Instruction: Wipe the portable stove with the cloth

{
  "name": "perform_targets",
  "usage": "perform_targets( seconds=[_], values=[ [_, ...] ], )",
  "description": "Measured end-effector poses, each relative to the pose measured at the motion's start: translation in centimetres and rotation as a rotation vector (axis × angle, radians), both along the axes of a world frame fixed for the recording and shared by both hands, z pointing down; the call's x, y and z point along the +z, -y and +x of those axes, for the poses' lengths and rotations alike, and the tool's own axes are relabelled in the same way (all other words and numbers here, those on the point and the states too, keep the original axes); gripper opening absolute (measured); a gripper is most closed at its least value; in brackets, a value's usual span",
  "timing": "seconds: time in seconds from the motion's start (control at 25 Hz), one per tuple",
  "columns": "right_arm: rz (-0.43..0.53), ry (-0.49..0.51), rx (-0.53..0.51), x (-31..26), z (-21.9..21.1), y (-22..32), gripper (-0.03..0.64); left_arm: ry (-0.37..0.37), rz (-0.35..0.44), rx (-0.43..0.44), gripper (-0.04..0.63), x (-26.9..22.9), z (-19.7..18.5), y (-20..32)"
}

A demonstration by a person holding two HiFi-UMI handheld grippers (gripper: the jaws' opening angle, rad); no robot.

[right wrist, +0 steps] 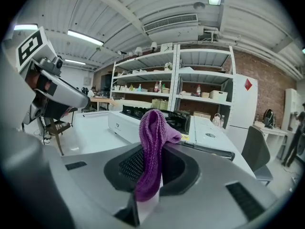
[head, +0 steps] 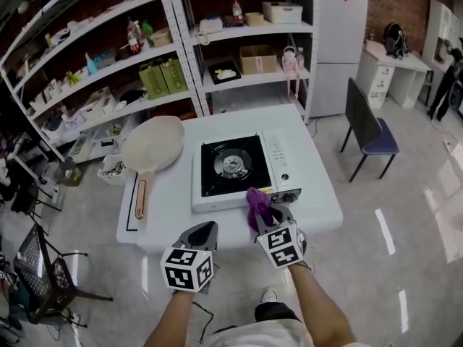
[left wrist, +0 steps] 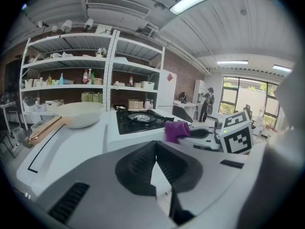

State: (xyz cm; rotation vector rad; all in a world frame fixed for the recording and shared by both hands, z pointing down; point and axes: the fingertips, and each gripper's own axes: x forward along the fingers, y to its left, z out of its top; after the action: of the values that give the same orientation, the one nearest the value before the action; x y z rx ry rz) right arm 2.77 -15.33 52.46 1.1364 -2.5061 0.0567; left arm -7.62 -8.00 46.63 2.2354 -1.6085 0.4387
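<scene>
Looks steeply down on a white tabletop [head: 170, 208] in a room lined with white shelves [head: 239, 31] full of boxes and bottles. Finds a white stove [head: 278, 161] with a black burner top near the middle of the tabletop, control panel on its right side. Places a cream pan [head: 153, 144] with a copper-coloured handle just left of the stove, bowl toward the shelves, handle pointing to the near edge. Shows two forearms reaching in from below, each with a grey gripper topped by a cube of square markers. Sets the right gripper [head: 268, 212] at the stove's near right corner, jaws pinching a purple cloth [head: 257, 201]. Reveals, in the right gripper view, a knitted cloth bunched into a fold, standing up above the jaw tips and hanging down between them. Puts the cloth at the stove's front edge in the head view, but leaves unclear whether it touches the stove. Holds the left gripper [head: 206, 228] at the near edge of the tabletop, to the left of the right gripper and apart from it, jaws pressed together at the tips with nothing between them. Takes in, beyond the tabletop, a white fridge [head: 338, 42], a dark chair [head: 369, 125] with a blue seat on a glossy pale floor, and a person standing far off at the right.
</scene>
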Motion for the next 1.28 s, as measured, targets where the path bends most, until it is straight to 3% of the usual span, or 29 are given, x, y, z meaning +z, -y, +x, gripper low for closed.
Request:
perform_targets(
  seconds=[0.36,0.84,1.28],
  values=[
    [-0.016,0.032,0.026,-1.1,3.6,-0.8,0.063,-0.004,-0.002,0.037,0.006,0.4,1.7,1.0],
    [-0.026,0.052,0.188,-0.9,12.0,0.4,0.062,-0.001,-0.003,0.117,0.006,-0.1,5.4,3.2],
    [-0.049,0.149,0.194,-3.7,16.4,3.9,0.061,0.024,0.007,0.092,0.005,-1.4,5.4,5.9]
  ],
)
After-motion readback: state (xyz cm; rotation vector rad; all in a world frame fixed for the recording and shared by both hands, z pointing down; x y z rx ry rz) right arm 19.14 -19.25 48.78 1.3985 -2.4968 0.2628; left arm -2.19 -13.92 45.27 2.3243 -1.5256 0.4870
